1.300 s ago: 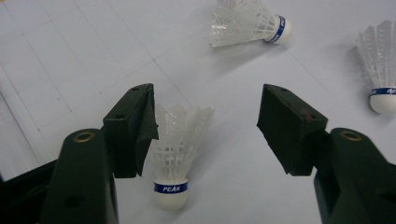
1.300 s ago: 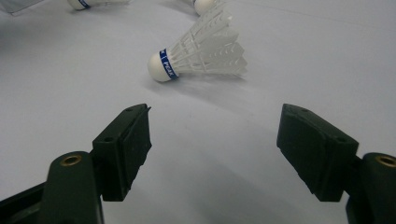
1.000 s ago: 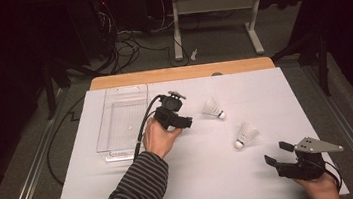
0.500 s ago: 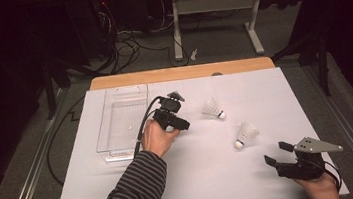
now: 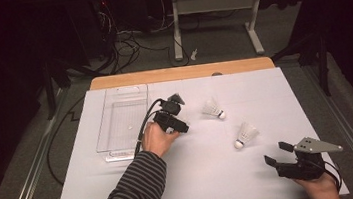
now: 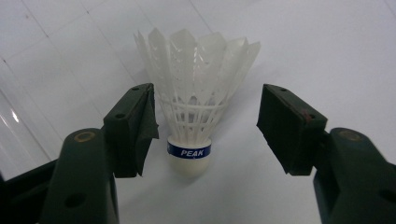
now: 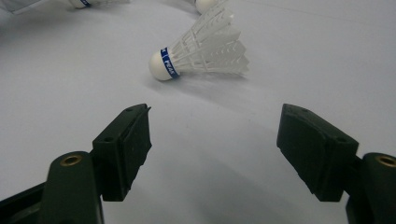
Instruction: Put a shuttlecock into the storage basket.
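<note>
The left hand-held gripper (image 5: 183,124) is black, trailing a black cable. The sleeve (image 5: 135,195) behind it is dark-and-grey striped. The right hand-held gripper (image 5: 277,153) carries a grey three-cornered plate.

The right gripper (image 7: 215,154) holds its two black jaws wide apart, and between them is only the white table surface (image 7: 70,79). Beyond the jaws a white shuttlecock (image 7: 201,46) lies on its side, well apart from them. Its round cork tip with a blue band points to the left and its feathers point to the right. Farther behind this shuttlecock, at the top edge, a second shuttlecock (image 7: 205,4) shows in part, and a third shuttlecock (image 7: 88,2) lies to the left of it.
</note>
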Motion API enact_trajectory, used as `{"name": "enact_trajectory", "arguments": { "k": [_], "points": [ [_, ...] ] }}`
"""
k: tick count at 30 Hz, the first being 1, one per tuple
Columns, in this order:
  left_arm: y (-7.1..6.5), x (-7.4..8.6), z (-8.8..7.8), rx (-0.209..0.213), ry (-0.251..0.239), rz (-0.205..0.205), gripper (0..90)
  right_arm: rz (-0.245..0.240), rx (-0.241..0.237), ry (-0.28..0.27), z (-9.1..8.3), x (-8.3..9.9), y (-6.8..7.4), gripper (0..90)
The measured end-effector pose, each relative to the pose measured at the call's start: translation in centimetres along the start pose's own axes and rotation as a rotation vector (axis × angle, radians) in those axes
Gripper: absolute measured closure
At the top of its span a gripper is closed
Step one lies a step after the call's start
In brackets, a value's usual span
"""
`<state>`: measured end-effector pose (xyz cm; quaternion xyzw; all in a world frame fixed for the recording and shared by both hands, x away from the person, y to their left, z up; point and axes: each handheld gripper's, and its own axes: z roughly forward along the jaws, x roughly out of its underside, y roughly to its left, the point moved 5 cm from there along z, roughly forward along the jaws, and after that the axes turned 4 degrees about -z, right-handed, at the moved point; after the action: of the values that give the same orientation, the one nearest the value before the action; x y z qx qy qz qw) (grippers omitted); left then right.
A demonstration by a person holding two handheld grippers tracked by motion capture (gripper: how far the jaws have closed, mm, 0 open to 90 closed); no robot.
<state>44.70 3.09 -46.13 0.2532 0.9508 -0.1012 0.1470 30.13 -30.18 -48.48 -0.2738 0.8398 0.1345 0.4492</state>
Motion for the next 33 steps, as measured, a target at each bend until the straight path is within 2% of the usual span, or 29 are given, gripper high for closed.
{"name": "enact_trajectory", "arguments": {
  "k": [14, 21, 33],
  "points": [
    [0.2, 0.2, 0.8, 0.003, 0.038, -0.011, 45.1, -0.001, -0.001, 0.001, 0.0, 0.0, 0.0, 26.4],
    [0.1, 0.4, 1.5, 0.005, 0.074, 0.0, 47.9, -0.002, -0.001, 0.001, 0.0, 0.0, 0.0, 26.5],
    [-0.2, 0.4, 1.8, -0.006, 0.078, 0.016, 53.9, -0.008, -0.006, 0.008, 0.1, 0.0, 0.1, 26.5]
  ]
}}
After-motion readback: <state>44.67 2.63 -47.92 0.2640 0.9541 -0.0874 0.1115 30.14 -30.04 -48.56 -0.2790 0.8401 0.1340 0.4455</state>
